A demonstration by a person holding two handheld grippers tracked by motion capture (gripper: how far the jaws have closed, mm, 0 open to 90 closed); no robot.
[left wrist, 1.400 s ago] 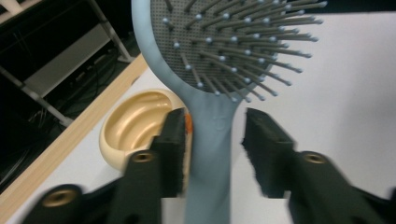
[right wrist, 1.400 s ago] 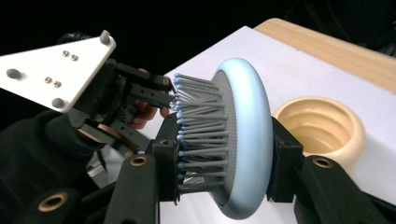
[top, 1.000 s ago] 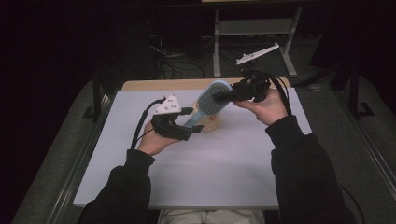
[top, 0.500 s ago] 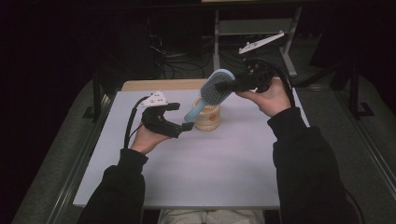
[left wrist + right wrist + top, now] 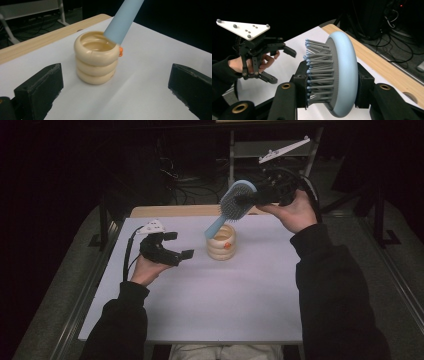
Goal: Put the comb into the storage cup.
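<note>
A light-blue hairbrush (image 5: 234, 202) hangs tilted over the table, and my right gripper (image 5: 246, 199) is shut on its bristled head (image 5: 337, 72). Its handle (image 5: 215, 226) slants down to the rim of a cream ringed cup (image 5: 222, 245) that carries a small orange mark. In the left gripper view the handle (image 5: 123, 20) ends at the near rim of the cup (image 5: 96, 60); I cannot tell if they touch. My left gripper (image 5: 167, 247) is open, left of the cup, with nothing between its jaws. The same left gripper (image 5: 280, 66) shows in the right gripper view.
A white sheet (image 5: 200, 300) covers the table, with a bare wooden strip (image 5: 170, 211) along the far edge. Behind the table stand a metal frame (image 5: 260, 150) and loose cables (image 5: 185, 180) on a dark floor.
My right gripper has lifted the brush up and back, so the handle points down at the cup. My left gripper has let go of the handle and drawn away to the left.
</note>
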